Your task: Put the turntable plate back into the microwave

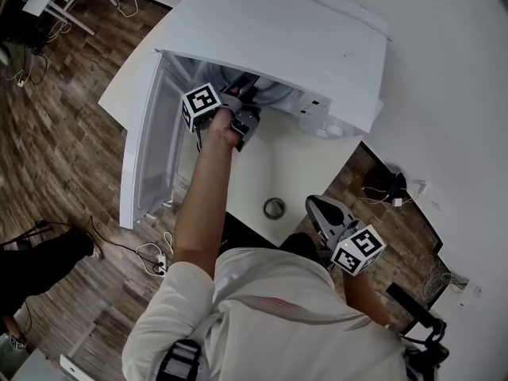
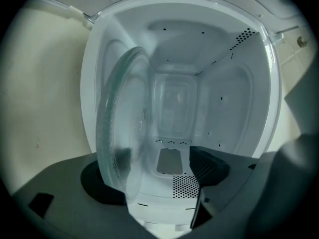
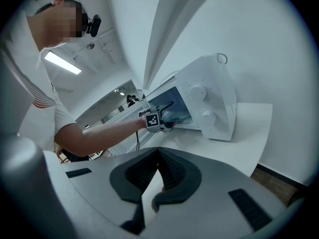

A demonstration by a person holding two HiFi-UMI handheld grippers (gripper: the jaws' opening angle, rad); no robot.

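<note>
The white microwave (image 1: 302, 46) stands on the white table (image 1: 298, 169) with its door (image 1: 147, 149) swung open to the left. My left gripper (image 1: 242, 121) reaches into the mouth of the cavity. In the left gripper view the clear glass turntable plate (image 2: 119, 128) stands on edge between the jaws and leans against the left pad (image 2: 97, 183). The right pad (image 2: 212, 168) is well clear of it, so my left gripper (image 2: 159, 176) is open. My right gripper (image 1: 320, 209) hovers near the table's front edge. Its pads meet with nothing between them (image 3: 158, 156).
A small grey ring (image 1: 274, 208) lies on the table between the two grippers. The open door juts out over the wooden floor at the left. Cables lie on the floor beside the table. A wall runs close behind the microwave (image 3: 209, 98).
</note>
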